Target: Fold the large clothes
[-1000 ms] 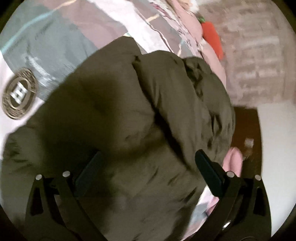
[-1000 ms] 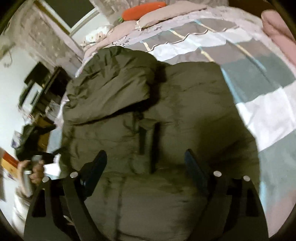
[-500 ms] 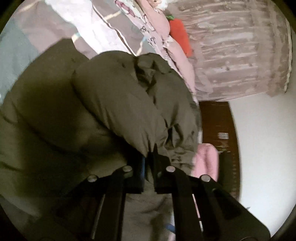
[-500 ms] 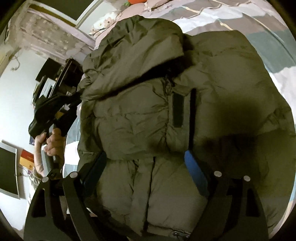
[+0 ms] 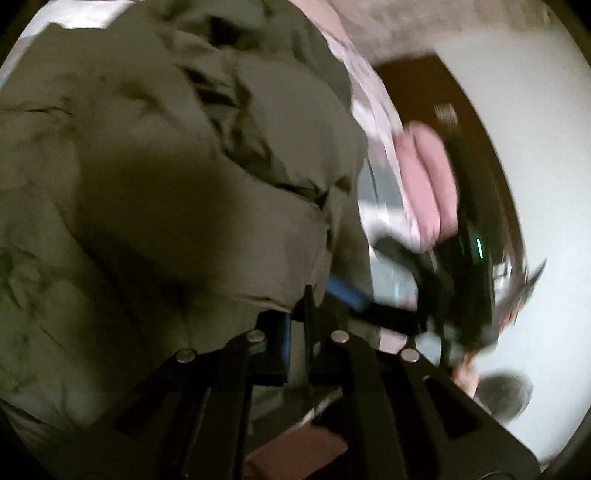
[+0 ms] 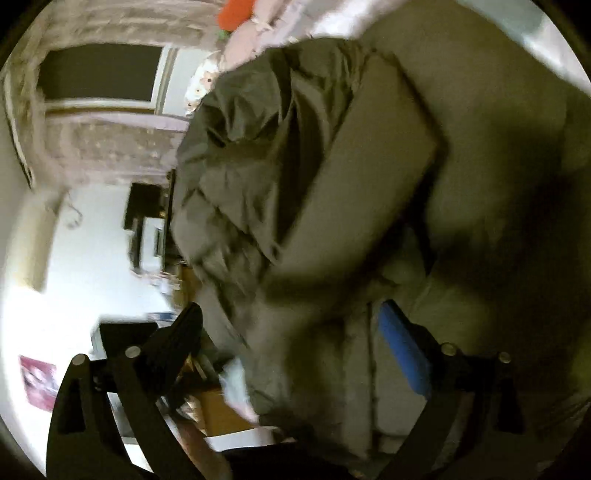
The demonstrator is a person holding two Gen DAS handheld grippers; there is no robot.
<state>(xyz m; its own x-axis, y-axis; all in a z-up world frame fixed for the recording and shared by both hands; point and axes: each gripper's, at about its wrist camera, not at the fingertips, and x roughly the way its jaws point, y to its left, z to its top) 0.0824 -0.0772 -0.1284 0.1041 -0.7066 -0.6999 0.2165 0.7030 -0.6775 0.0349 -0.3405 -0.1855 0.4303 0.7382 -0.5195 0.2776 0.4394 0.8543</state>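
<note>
Olive puffer jacket on bed, left tool clamped on its edge, right tool spreading over it.

Left tool clenched on a fold of the puffer jacket, which spreads from the tips toward 10–12 o'clock over the bed; pink pillow at 2 o'clock. Right tool jaws opening, pads not pressing; jacket bulk lies between and beyond them, 12 to 3 o'clock, blue pad beside the fabric. Orange plush at 11 o'clock. Frames blurred.

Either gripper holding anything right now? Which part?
Left gripper is shut on the olive jacket, pinching a fabric edge. Right gripper holds nothing, jaws opening.
</note>
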